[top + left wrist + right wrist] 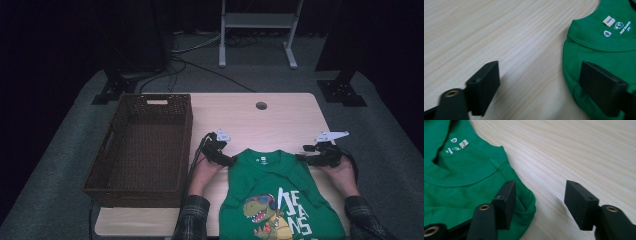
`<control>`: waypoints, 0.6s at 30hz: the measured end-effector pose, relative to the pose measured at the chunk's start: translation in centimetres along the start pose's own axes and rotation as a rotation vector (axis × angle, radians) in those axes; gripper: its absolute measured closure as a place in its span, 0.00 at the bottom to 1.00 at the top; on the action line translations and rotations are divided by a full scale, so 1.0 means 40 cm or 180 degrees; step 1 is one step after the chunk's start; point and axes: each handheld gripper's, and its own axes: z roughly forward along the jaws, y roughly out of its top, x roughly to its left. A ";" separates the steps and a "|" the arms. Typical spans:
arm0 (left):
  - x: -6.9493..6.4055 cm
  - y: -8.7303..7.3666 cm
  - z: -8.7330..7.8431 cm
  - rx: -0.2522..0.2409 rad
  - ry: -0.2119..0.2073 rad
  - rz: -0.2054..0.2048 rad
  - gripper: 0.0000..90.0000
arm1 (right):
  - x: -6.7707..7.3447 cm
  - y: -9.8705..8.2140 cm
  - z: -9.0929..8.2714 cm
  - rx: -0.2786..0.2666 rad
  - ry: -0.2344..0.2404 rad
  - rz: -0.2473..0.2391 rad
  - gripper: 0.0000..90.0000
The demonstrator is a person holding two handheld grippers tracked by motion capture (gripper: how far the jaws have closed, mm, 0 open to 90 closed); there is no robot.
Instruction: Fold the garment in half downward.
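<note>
Lying flat on the pale wooden table (280, 120), the green cotton T-shirt with a dinosaur print (272, 200) has its collar end between my two grippers. My left gripper (226, 161) stands at one shoulder of the shirt: its jaws are apart, one over the green cloth at the shoulder edge (584, 62), the other over bare wood, with the shoulder seam between them and no pad pressing it. My right gripper (301, 157) stands at the other shoulder in mirror fashion: jaws apart, one jaw over the folded shoulder corner (524, 202), the other over bare wood just beside it, nothing clamped. The neck label (463, 143) lies beyond the jaws. Beside my left gripper, well clear of the shirt, stands a dark brown woven rectangular basket (102, 170).
</note>
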 end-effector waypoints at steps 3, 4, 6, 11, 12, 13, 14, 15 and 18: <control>-0.009 0.001 -0.004 0.0004 -0.0054 0.0093 0.34 | 0.002 -0.002 0.001 0.0026 0.0032 -0.0021 0.56; -0.012 0.001 -0.005 0.0002 -0.0071 0.0110 0.37 | 0.003 -0.003 0.001 0.0039 0.0037 -0.0031 0.58; -0.016 0.002 -0.008 0.0011 -0.0103 0.0147 0.44 | 0.005 -0.005 0.003 0.0064 0.0069 -0.0034 0.62; -0.028 0.006 -0.012 0.0045 -0.0207 0.0215 0.66 | 0.011 -0.008 0.002 0.0058 0.0165 -0.0119 0.83; -0.031 0.008 -0.012 0.0058 -0.0238 0.0219 0.72 | 0.012 -0.008 0.002 0.0055 0.0202 -0.0110 0.87; -0.034 0.010 -0.013 0.0081 -0.0260 0.0224 0.78 | 0.012 -0.008 0.001 0.0060 0.0221 -0.0100 0.90; -0.035 0.011 -0.013 0.0101 -0.0302 0.0213 0.84 | 0.012 -0.008 0.001 0.0071 0.0240 -0.0085 0.93; -0.035 0.012 -0.013 0.0112 -0.0343 0.0175 0.92 | 0.012 -0.007 0.001 0.0083 0.0256 -0.0059 0.95; -0.030 0.013 -0.011 0.0108 -0.0343 0.0077 0.97 | 0.012 -0.005 0.003 0.0092 0.0264 -0.0043 0.97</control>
